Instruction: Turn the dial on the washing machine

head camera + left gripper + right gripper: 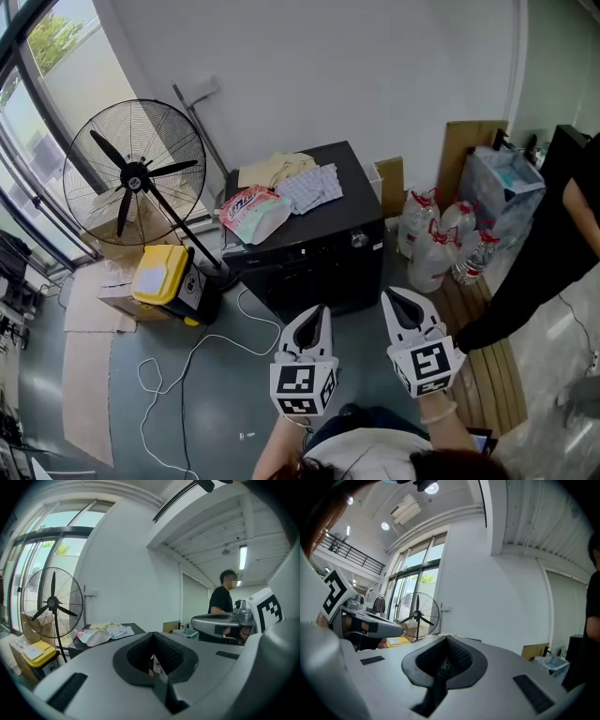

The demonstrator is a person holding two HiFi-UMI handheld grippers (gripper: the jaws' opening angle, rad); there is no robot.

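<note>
Head view, lower centre of the frame: the left claw (321, 310) and the right claw (390, 294) are held side by side, a little apart, tips toward the upper part of the frame. Each gripper view shows its jaws brought together at the tips with nothing gripped between them; both claws are closed and empty.

Neither claw touches the machine. A strip of grey floor (225, 403) lies between them and it, and a white cable (192, 359) runs in loops across that floor at lower left.

The black washing machine (323, 272) stands at centre frame, just above the claw tips. Its dial (357, 240) is a small round silver knob on the front control strip, toward the right, above and between the two claws.

On the machine top lie a pink printed bag (253, 212) and folded cloths (311, 187).

To the left stand a yellow-lidded box (161, 272) and a pedestal fan (134, 172). To the right, white plastic bags (433, 242) sit on the floor near a person in black (548, 258). A white wall (328, 66) closes the scene.
</note>
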